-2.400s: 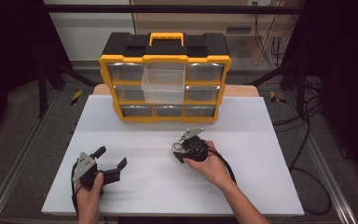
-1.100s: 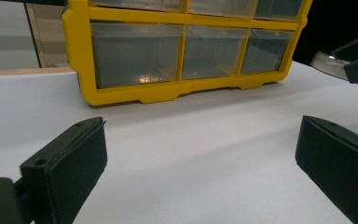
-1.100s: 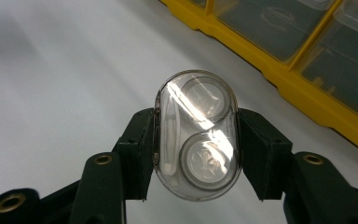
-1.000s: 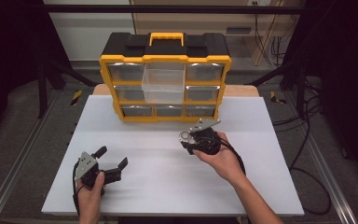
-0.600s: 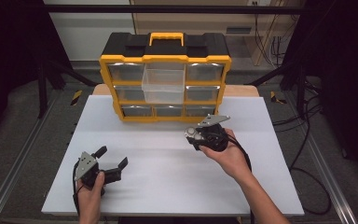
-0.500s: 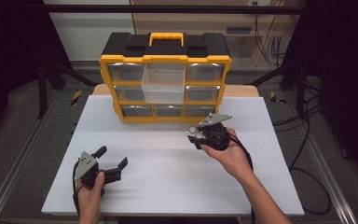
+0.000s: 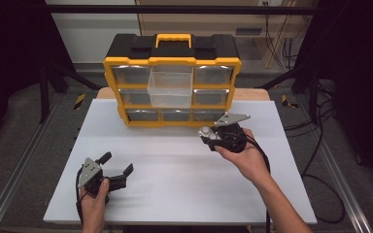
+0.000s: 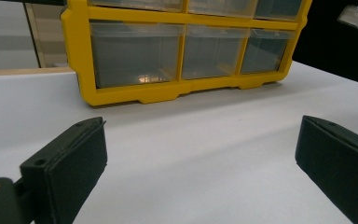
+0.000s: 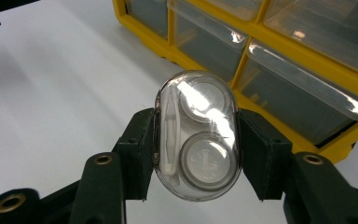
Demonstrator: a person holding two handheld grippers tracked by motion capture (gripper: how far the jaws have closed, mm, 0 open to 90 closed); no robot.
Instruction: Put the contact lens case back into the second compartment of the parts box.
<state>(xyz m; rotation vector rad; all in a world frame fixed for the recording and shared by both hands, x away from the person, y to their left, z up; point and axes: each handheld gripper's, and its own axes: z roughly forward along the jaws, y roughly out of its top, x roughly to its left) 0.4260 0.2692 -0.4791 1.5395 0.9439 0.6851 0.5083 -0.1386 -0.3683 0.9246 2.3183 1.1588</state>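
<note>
Nearest the person, the left gripper [image 7: 110,167] rests low on the white table [image 7: 175,184] with its jaws spread wide and nothing between them; the left gripper view looks across bare table to the cabinet's bottom row.

Farther in and to the right, the right gripper [image 9: 193,147] is clamped on a clear oval case [image 9: 195,135], raised off the table just in front of the cabinet's lower right corner. The pads [image 9: 140,144] press the case's two long sides, about midway along its length. Inside it lie two round lidded wells and a thin white tool (probably a contact-lens kit). Judged by its look, the case is light, rigid and smooth-walled: it should not deform under the jaws, but glossy curved plastic may slip or rotate between flat pads, so a hold across the straight flanks, as here, seems soundest; the domed ends offer little purchase.

Beyond stands the yellow-and-black drawer cabinet [image 7: 172,60], upright at the table's far edge, with a carry handle on top. One clear middle drawer [image 7: 170,90] is pulled out toward the person and looks empty; the other drawers are shut. The projecting drawer's front rim is the one obstruction between the case and that compartment.
</note>
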